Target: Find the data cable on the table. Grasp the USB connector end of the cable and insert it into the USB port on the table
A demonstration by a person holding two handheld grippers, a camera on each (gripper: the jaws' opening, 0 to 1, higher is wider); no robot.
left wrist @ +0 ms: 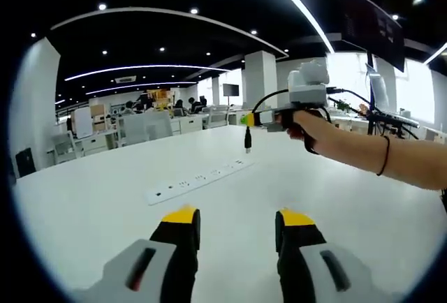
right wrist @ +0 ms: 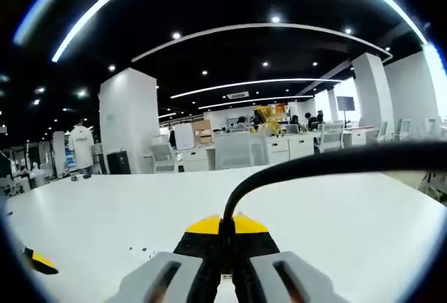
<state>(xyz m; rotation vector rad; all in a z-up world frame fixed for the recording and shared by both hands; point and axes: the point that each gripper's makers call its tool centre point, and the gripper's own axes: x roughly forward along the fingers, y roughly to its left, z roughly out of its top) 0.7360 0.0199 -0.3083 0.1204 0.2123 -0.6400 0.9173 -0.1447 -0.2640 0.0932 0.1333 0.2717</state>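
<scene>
White desk (left wrist: 84, 205) spreads under the left tool (left wrist: 237, 223), whose yellow-tipped jaws stand apart with nothing between them. Beyond them lies a white power strip (left wrist: 199, 177); its ports are too small to tell apart. Above its far end a hand (left wrist: 307, 125) holds the right tool (left wrist: 249, 119), and the USB connector (left wrist: 247, 140) hangs below it, clear of the desk.

Right gripper view: the right tool (right wrist: 225, 237) is clenched on the black data cable (right wrist: 328, 162), which arcs up and right to the edge. The jaws hide the connector.

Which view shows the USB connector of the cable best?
The left gripper view: the USB connector hangs below the right hand-held gripper. In the right gripper view, the shut jaws mostly hide it; the cable arcs away.
</scene>
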